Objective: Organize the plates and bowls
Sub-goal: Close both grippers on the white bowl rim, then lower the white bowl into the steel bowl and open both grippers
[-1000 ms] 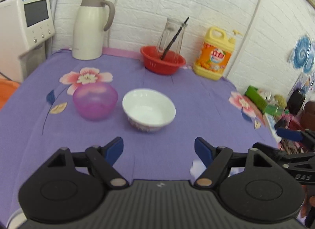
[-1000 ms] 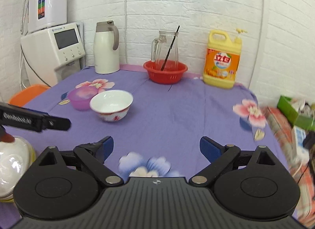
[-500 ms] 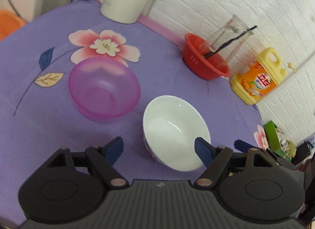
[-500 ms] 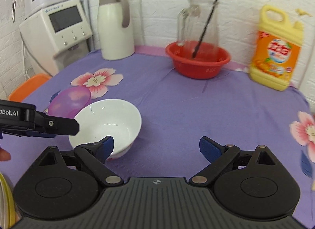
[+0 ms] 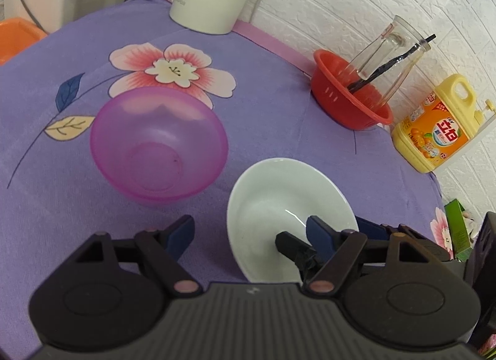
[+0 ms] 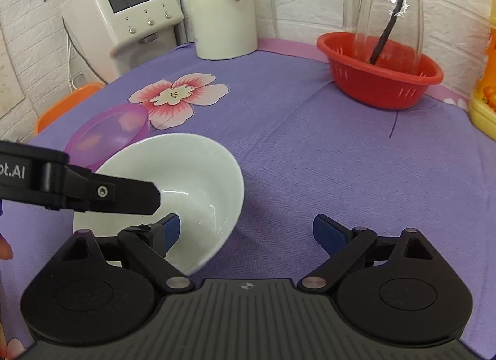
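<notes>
A white bowl point(image 5: 279, 202) point(image 6: 192, 174) sits on the purple tablecloth, next to a translucent pink bowl point(image 5: 158, 146) point(image 6: 105, 133). My left gripper point(image 5: 248, 230) is open, its right finger over the white bowl's near rim and its left finger near the pink bowl. My right gripper point(image 6: 248, 230) is open, its left finger inside the white bowl, the rim between its fingers. The left gripper's finger point(image 6: 124, 194) reaches over the white bowl in the right wrist view.
A red basket point(image 5: 347, 96) point(image 6: 381, 78) holding a glass pitcher stands at the back. A white thermos point(image 6: 221, 13), a yellow detergent bottle point(image 5: 434, 133) and a white appliance point(image 6: 130, 13) stand along the wall. An orange stool point(image 6: 62, 103) is at the left.
Both grippers have moved forward and down to the white bowl. The right gripper's left finger is now inside it and the left gripper's right finger is over its rim.
</notes>
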{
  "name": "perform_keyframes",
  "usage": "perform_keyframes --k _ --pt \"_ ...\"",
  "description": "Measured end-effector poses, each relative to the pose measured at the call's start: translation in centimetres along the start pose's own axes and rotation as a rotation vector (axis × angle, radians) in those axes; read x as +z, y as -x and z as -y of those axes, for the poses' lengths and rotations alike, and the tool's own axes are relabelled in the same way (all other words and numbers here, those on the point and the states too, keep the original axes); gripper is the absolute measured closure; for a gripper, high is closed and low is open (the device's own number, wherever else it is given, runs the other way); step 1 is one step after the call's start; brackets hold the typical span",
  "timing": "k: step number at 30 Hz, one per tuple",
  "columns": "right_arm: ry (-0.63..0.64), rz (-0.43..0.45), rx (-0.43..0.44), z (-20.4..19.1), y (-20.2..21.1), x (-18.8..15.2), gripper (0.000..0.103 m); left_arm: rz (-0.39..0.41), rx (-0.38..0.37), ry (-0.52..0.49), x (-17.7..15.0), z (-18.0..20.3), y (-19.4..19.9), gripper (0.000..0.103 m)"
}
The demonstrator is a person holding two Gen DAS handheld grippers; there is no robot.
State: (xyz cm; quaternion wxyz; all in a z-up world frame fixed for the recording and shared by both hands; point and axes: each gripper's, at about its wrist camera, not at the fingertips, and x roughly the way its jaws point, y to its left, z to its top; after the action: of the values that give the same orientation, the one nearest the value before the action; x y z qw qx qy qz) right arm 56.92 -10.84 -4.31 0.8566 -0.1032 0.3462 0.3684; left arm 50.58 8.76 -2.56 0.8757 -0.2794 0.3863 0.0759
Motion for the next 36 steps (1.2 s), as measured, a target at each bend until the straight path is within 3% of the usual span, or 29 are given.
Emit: perform_keyframes --k 5,13,15,27,36 --pt "-0.004 0.018 -0.02 0.1 -0.3 0.0 0.0 -0.003 0.003 0.012 -0.3 0.1 -0.6 0.028" --pt "0.027 0.062 0.042 -0.9 -0.1 -0.1 0.0 -0.004 -0.027 -0.009 0.2 0.6 -0.8 0.051" --pt "0.036 0.059 0.069 -1.3 0.1 0.0 0.024 -0.001 -0.026 -0.026 0.1 0.8 -0.8 0.056" --pt "0.06 0.031 0.072 -3.3 1.7 -0.4 0.027 -0.018 -0.048 -0.058 -0.9 0.5 1.6 0.059" --pt "0.062 0.032 -0.035 -6.0 8.8 -2.9 0.025 -0.018 -0.16 -0.109 -5.5 1.7 8.0 0.06"
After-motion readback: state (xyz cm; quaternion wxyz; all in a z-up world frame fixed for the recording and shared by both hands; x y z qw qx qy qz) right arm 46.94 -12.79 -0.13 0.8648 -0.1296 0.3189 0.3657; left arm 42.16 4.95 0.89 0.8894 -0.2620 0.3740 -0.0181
